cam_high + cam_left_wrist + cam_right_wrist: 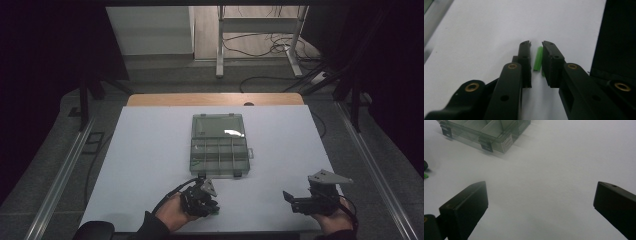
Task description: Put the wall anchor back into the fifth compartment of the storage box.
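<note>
Dim, soft-focused frames; dark surroundings.

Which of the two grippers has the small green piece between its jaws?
The left gripper: its jaws stand narrowly apart around the ribbed green piece on the white table. The right gripper is spread wide over bare table.

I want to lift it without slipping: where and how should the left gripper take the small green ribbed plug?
Probably grip the green plug across its middle, coming from above: it lies flat on the white table, lengthwise between the jaws of the left gripper, so its long ribbed sides face them.
</note>
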Action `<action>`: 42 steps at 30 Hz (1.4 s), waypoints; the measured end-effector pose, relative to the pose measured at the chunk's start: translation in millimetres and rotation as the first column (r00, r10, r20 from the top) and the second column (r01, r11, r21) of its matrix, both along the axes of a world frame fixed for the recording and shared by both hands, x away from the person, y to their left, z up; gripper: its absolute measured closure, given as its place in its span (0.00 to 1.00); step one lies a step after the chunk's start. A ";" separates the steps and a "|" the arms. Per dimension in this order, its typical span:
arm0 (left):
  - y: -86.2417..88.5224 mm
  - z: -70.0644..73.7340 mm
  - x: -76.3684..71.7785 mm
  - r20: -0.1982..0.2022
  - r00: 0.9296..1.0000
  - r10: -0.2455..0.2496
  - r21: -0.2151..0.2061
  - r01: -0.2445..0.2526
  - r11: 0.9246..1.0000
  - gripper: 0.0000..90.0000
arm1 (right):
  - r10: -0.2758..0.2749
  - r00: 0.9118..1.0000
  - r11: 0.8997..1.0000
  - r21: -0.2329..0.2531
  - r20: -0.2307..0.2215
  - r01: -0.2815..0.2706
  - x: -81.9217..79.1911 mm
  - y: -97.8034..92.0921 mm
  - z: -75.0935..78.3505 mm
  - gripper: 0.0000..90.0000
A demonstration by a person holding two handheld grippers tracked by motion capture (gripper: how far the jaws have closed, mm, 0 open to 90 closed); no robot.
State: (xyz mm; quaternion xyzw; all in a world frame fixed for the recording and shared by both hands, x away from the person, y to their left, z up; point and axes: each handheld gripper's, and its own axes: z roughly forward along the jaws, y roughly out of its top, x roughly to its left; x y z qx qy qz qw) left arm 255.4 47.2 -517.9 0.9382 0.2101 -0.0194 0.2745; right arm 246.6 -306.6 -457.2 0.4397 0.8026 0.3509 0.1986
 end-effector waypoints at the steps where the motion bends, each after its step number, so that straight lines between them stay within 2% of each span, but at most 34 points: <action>1: -0.1 0.3 -0.4 0.006 1.000 0.002 0.004 -0.002 1.000 0.89 | 0.000 1.000 1.000 0.000 0.000 0.000 0.0 0.0 0.0 0.00; 3: -0.5 0.7 -0.3 0.017 1.000 0.000 0.014 0.000 1.000 0.92 | 0.001 1.000 1.000 -0.001 0.000 -0.001 0.0 0.1 0.0 0.00; 8: -0.4 2.2 0.8 0.013 1.000 0.015 0.014 -0.015 1.000 0.94 | 0.000 1.000 1.000 0.001 0.000 0.000 -0.1 -0.1 0.1 0.00; 15: 2.8 8.7 5.5 -0.001 0.999 0.043 -0.005 -0.043 0.999 0.94 | 0.000 1.000 1.000 0.001 0.001 0.000 -0.4 -0.4 0.3 0.00; 26: 11.4 21.4 12.7 0.009 0.997 0.078 -0.029 -0.078 0.997 0.94 | 0.005 1.000 1.000 -0.004 -0.003 -0.005 -0.5 0.1 0.0 0.00; 27: 11.2 21.5 12.2 0.003 0.995 0.097 -0.047 -0.097 0.994 0.94 | 0.005 1.000 1.000 -0.003 -0.002 -0.005 -0.4 0.0 0.1 0.00; 29: 13.6 24.1 14.1 0.019 0.996 0.093 -0.032 -0.092 0.995 0.94 | 0.004 1.000 1.000 -0.003 -0.003 -0.004 -0.4 -0.1 0.0 0.00; 30: 13.3 24.2 13.5 0.013 0.993 0.119 -0.055 -0.118 0.992 0.94 | 0.005 1.000 1.000 -0.003 -0.003 -0.005 -0.3 -0.1 0.0 0.00; 31: 15.5 26.0 15.4 0.019 0.994 0.107 -0.043 -0.106 0.993 0.94 | 0.005 1.000 1.000 -0.004 -0.004 -0.005 -0.3 0.0 0.0 0.00; 32: 15.4 26.3 14.9 0.014 0.991 0.132 -0.064 -0.131 0.989 0.94 | 0.005 1.000 1.000 -0.004 -0.004 -0.005 -0.3 0.1 0.0 0.00; 42: 28.4 39.8 24.8 0.037 0.982 0.185 -0.085 -0.182 0.980 0.93 | 0.004 1.000 1.000 -0.005 -0.005 -0.004 -0.1 0.3 -0.2 0.00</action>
